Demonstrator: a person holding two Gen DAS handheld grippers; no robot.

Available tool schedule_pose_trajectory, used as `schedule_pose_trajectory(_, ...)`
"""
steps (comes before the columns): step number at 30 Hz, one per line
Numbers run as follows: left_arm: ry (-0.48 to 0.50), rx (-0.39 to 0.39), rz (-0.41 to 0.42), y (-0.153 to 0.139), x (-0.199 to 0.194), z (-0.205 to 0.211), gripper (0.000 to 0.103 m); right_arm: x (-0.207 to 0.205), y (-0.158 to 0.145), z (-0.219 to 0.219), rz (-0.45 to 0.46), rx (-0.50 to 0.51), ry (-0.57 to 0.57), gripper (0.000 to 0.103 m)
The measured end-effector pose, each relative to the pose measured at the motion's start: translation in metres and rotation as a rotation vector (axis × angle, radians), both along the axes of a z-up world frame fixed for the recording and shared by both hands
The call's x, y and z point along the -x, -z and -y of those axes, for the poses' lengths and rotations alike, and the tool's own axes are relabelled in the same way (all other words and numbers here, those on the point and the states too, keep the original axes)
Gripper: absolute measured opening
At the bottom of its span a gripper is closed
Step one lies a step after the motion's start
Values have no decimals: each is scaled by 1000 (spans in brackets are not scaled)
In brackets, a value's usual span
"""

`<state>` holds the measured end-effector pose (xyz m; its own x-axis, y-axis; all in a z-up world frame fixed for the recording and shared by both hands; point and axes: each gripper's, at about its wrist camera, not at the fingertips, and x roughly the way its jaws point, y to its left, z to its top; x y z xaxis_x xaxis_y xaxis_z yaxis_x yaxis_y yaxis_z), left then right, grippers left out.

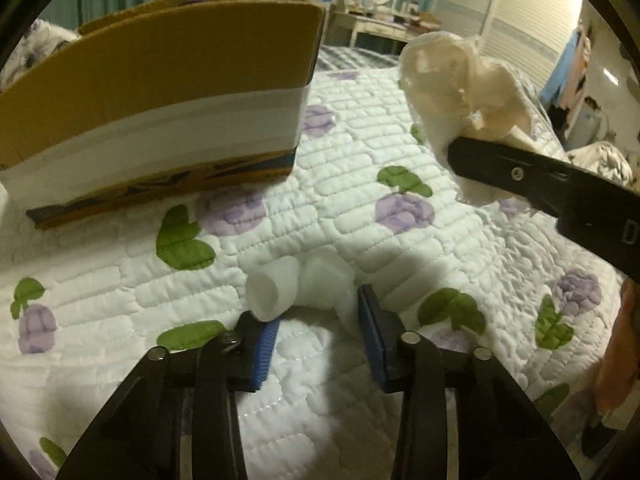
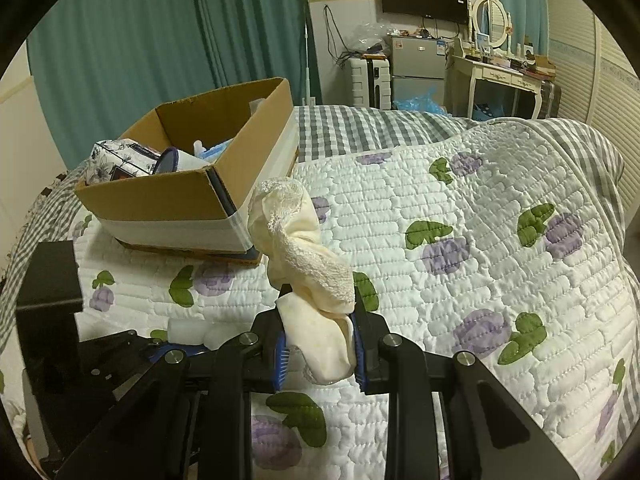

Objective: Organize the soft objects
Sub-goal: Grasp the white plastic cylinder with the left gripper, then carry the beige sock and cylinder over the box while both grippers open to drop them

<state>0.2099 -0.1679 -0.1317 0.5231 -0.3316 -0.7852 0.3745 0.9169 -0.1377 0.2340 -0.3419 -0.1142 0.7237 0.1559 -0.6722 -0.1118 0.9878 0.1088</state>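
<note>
A white rolled cloth (image 1: pixel 300 284) lies on the flowered quilt (image 1: pixel 400 264). My left gripper (image 1: pixel 316 316) is down at it, its blue pads closed in on the roll's near end. In the right wrist view the same roll (image 2: pixel 192 332) shows at the lower left. My right gripper (image 2: pixel 320 354) is shut on a cream lace-trimmed cloth (image 2: pixel 304 248), which stands up out of the jaws. That cloth (image 1: pixel 452 80) hangs above the quilt in the left wrist view, to the right of the cardboard box (image 1: pixel 160 80).
The open cardboard box (image 2: pixel 192 196) stands on the bed at the back left and holds a flowered tissue pack (image 2: pixel 120 160) and other items. Teal curtains hang behind it. A dressing table (image 2: pixel 500 76) and small fridge stand beyond the bed's far end.
</note>
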Motion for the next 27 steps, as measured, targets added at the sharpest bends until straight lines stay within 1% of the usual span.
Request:
schedule_pose_trajectory(2, 6, 4, 5, -2, 3, 0, 34, 0, 0, 0, 0, 3, 1, 24)
schedule_pose_trajectory(6, 2, 35, -2, -9, 5, -3, 32, 5, -1, -1, 6, 9, 0, 24)
schedule_pose_trajectory(11, -11, 16, 46, -28, 17, -14, 31, 16, -10, -7, 28, 24, -13, 24)
schedule_pose_trajectory(16, -27, 21, 104, -59, 25, -30, 31, 31, -31, -19, 60, 38, -34, 24)
schedule_pose_trajectory(20, -29, 27, 169, -87, 32, -40, 31, 40, -53, -34, 100, 77, -56, 24)
schedule_pose_trajectory(22, -37, 18, 208, -103, 35, -48, 31, 41, -66, -43, 117, 79, -84, 24)
schedule_pose_trajectory(24, -46, 11, 232, -114, 33, -54, 31, 39, -77, -53, 136, 99, -99, 24)
schedule_pose_trajectory(27, -65, -4, 278, -135, 28, -66, 31, 31, -97, -65, 168, 102, -130, 24)
